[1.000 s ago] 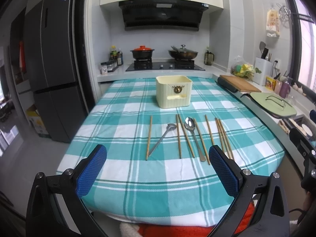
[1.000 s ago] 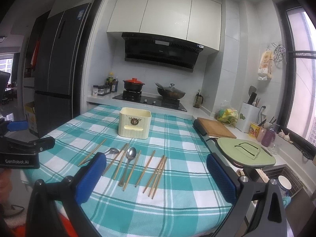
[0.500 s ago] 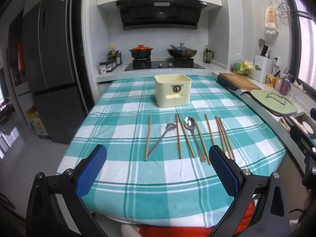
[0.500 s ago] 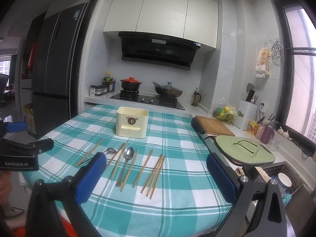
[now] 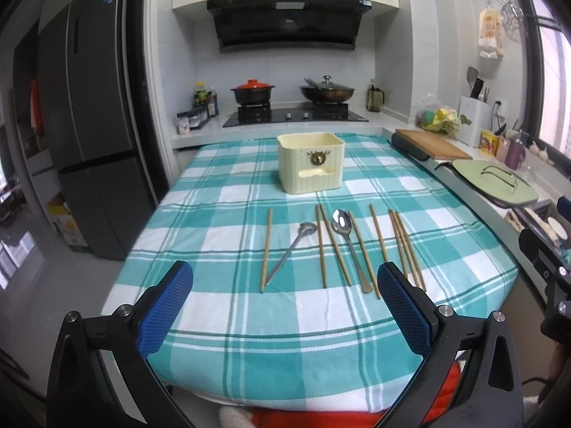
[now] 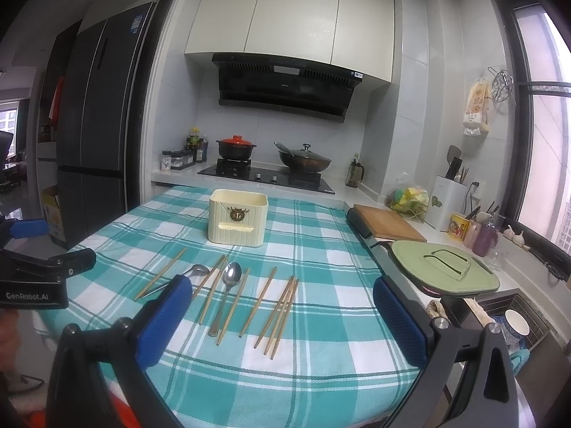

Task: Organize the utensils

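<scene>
Several wooden chopsticks (image 5: 402, 246) (image 6: 279, 315) lie in a row on the teal checked tablecloth (image 5: 221, 235) (image 6: 321, 242). Among them rest a metal spoon (image 5: 345, 235) (image 6: 228, 287) and a smaller ladle-shaped spoon (image 5: 294, 246) (image 6: 194, 271). Behind the row stands a cream utensil holder (image 5: 309, 167) (image 6: 238, 222), upright and seemingly hollow. My left gripper (image 5: 285, 306) hovers open at the near table edge, short of the utensils. My right gripper (image 6: 282, 315) is open too, above the near right part of the cloth. Neither holds anything.
A fridge (image 5: 96, 135) stands left of the table. Behind are a stove with a red-lidded pot (image 5: 252, 92) and a wok (image 5: 326, 92). On the right counter lie a cutting board (image 6: 387, 222), a green lid (image 6: 444, 265) and jars; a sink (image 6: 510, 317) sits nearer.
Both grippers have tilted slightly, so the table sits a little lower and nearer in the views. The utensils and holder have not moved. Both stay open.
</scene>
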